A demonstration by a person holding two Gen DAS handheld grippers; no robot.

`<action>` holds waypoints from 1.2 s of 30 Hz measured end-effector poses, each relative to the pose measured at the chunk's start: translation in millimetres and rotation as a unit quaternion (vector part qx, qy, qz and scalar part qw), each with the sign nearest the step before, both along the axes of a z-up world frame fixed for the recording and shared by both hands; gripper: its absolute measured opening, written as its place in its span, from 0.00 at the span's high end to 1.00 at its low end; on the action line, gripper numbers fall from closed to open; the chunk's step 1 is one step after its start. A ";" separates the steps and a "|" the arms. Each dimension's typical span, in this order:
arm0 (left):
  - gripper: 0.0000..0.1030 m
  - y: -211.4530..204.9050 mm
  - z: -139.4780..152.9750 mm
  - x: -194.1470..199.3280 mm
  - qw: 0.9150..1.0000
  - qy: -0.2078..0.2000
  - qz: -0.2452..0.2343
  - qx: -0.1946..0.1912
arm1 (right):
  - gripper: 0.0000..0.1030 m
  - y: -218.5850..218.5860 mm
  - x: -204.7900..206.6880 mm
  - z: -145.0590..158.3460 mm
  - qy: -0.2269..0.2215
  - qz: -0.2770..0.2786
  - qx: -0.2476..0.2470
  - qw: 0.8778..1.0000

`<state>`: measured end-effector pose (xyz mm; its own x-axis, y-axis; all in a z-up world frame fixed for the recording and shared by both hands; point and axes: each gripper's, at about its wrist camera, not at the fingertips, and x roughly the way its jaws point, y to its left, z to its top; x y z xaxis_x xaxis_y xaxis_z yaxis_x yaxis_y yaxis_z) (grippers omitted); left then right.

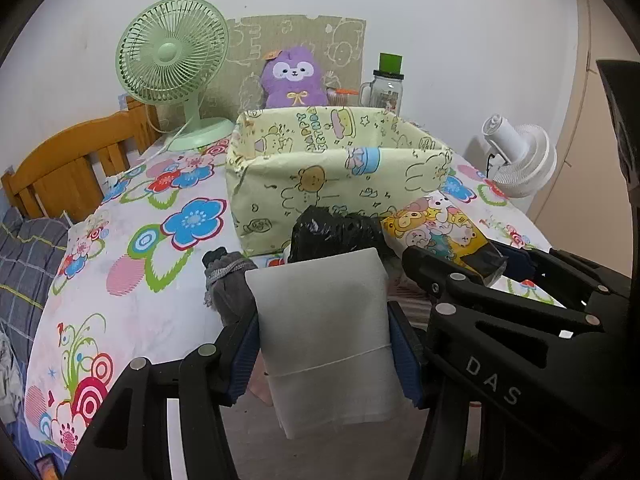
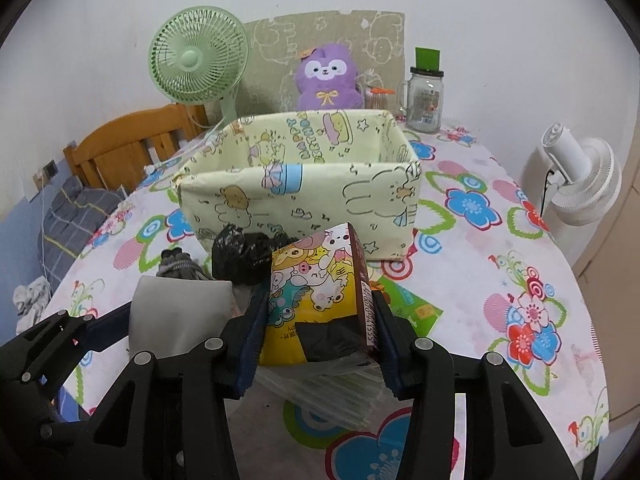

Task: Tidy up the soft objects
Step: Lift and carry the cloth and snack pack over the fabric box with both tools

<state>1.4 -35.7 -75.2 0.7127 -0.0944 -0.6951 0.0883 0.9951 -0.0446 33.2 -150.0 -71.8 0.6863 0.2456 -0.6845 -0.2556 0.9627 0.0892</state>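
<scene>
My left gripper (image 1: 322, 344) is shut on a white folded soft pack (image 1: 324, 320) tied with a thin string, held just above the flowered tablecloth (image 1: 160, 280). My right gripper (image 2: 318, 328) is shut on a cartoon-printed tissue pack (image 2: 312, 292); the same pack (image 1: 436, 224) shows at the right of the left wrist view. A pale yellow fabric box (image 2: 304, 196) stands open right behind both packs. A black crumpled bag (image 2: 244, 256) and a grey knitted bundle (image 1: 228, 280) lie between the grippers and the box.
Behind the box sit a purple plush (image 2: 326, 80), a green desk fan (image 2: 196, 56) and a glass jar (image 2: 426, 96). A white fan (image 2: 580, 180) stands off the table's right edge. A stack of clear plastic packets (image 2: 340, 392) lies under my right gripper. A wooden headboard (image 1: 68, 160) is at left.
</scene>
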 end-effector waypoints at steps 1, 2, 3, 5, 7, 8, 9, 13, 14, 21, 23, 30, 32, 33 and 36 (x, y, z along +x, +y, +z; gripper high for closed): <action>0.41 -0.9 1.6 -0.2 1.000 -0.001 -0.001 0.000 | 0.49 0.1 -0.6 1.5 -0.001 -0.001 0.000 1.000; 0.41 -1.4 3.2 0.2 1.000 -0.002 -0.001 0.000 | 0.49 -0.7 -1.2 3.8 -0.002 -0.003 -0.001 1.000; 0.41 -2.1 5.0 0.5 1.000 -0.003 -0.002 0.000 | 0.49 -1.3 -1.5 5.7 -0.003 -0.004 -0.002 1.000; 0.41 -3.0 8.4 0.6 1.000 -0.006 -0.003 0.001 | 0.49 -1.7 -2.5 8.9 -0.005 -0.005 -0.003 1.000; 0.41 -2.9 12.3 1.4 1.000 -0.009 -0.004 0.002 | 0.49 -2.9 -2.3 12.6 -0.006 -0.007 -0.002 1.000; 0.41 -3.0 14.3 1.9 1.000 -0.010 -0.004 0.002 | 0.49 -3.3 -2.1 14.6 -0.007 -0.008 -0.001 1.000; 0.41 -3.1 16.9 2.2 1.000 -0.012 -0.004 0.002 | 0.49 -3.8 -1.7 17.2 -0.008 -0.008 0.000 1.000; 0.41 -1.8 24.5 4.8 1.000 -0.018 -0.004 0.002 | 0.49 -3.2 -1.8 25.4 -0.014 -0.008 0.001 1.000; 0.41 -1.3 26.6 5.6 1.000 -0.019 -0.003 0.002 | 0.49 -3.0 -1.8 27.7 -0.017 -0.007 0.001 1.000; 0.41 0.5 38.9 10.2 1.000 -0.027 -0.001 0.001 | 0.49 -0.9 -1.7 43.3 -0.029 -0.004 0.003 1.000; 0.41 0.5 42.1 11.5 1.000 -0.030 -0.003 0.002 | 0.49 -0.9 -0.3 47.0 -0.030 -0.004 0.006 1.000; 0.41 1.7 52.7 20.1 0.999 -0.038 -0.002 0.003 | 0.49 -1.0 4.9 57.7 -0.033 -0.004 0.013 0.999; 0.41 3.0 55.6 22.9 0.999 -0.040 -0.002 0.002 | 0.49 -0.5 6.5 60.8 -0.036 -0.004 0.016 0.999; 0.41 3.1 57.2 23.9 0.999 -0.041 -0.004 0.001 | 0.49 -0.8 7.8 62.7 -0.036 -0.005 0.017 0.999; 0.41 2.1 63.4 28.4 0.999 -0.050 -0.005 0.003 | 0.49 -2.1 11.7 68.1 -0.037 -0.006 0.023 0.999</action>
<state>29.8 -33.6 -11.8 0.7771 -0.0975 -0.6218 0.1022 0.9944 -0.0282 44.9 -152.1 -3.7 0.7383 0.2669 -0.6194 -0.2510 0.9611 0.1150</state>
